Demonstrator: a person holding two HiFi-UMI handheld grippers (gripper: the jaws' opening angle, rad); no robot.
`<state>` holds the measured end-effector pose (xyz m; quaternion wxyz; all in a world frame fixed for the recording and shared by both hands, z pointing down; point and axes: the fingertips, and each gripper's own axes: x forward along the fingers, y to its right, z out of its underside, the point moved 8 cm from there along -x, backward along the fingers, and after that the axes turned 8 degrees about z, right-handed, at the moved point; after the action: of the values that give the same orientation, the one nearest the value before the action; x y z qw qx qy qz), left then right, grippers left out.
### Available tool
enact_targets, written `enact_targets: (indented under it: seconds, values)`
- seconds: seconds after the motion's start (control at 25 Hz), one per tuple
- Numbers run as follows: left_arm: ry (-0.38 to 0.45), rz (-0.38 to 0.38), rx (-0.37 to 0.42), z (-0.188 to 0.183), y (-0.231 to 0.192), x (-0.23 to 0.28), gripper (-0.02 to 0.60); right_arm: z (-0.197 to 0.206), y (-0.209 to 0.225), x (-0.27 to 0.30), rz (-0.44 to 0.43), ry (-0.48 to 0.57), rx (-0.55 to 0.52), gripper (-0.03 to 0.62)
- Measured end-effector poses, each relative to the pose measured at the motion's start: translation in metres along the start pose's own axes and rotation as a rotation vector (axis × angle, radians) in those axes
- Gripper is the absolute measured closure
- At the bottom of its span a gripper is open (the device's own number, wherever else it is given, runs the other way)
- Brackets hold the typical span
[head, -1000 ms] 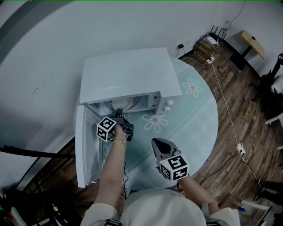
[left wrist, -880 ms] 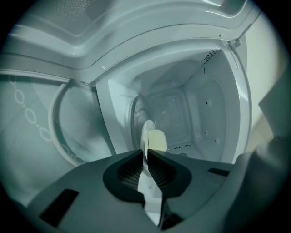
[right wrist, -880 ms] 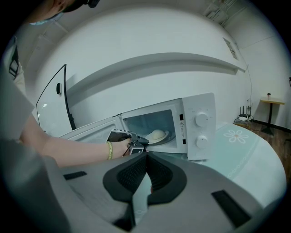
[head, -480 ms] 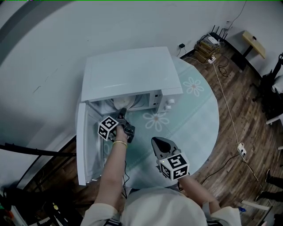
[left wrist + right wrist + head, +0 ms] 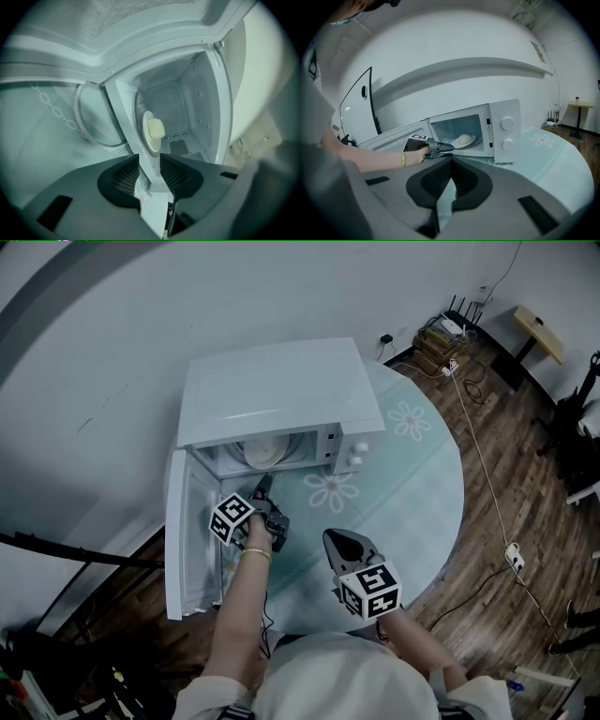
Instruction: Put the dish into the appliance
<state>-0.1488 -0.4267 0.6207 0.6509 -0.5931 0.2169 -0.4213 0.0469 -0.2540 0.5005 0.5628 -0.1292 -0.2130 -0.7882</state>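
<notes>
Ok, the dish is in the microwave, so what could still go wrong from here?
1. The door stands wide open, with the open left gripper close beside it and the microwave; a careless pull back could knock either.
2. The dish seems to sit near the cavity's front, so swinging the door shut might clip it.
</notes>
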Motion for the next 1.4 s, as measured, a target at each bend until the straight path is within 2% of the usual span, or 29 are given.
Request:
enact_targets:
  seconds: [0.08,0.28,0.6,0.84,1.04,1.4]
  values:
    - [-0.021,0.016,0.039,0.008,0.009,-0.011,0.452,0.001,0.0,-0.005,0.002,0.004,0.002,0.589]
    - [-0.087,0.052,0.185,0.036,0.03,-0.048,0.566,0.004,0.0,-0.021,0.005,0.017,0.004,0.589]
    - [-0.139,0.118,0.343,0.081,0.058,-0.112,0.568,0.015,0.0,-0.054,-0.003,0.025,0.026,0.589]
    - [-0.157,0.112,0.501,0.114,0.083,-0.152,0.568,0.025,0.002,-0.086,-0.008,0.015,0.037,0.588]
    - [-0.179,0.09,0.6,0.144,0.1,-0.183,0.568,0.032,0.0,-0.112,-0.018,0.021,0.027,0.588]
    - [-0.207,0.081,0.679,0.195,0.12,-0.237,0.568,0.046,-0.007,-0.167,-0.044,0.042,0.024,0.588]
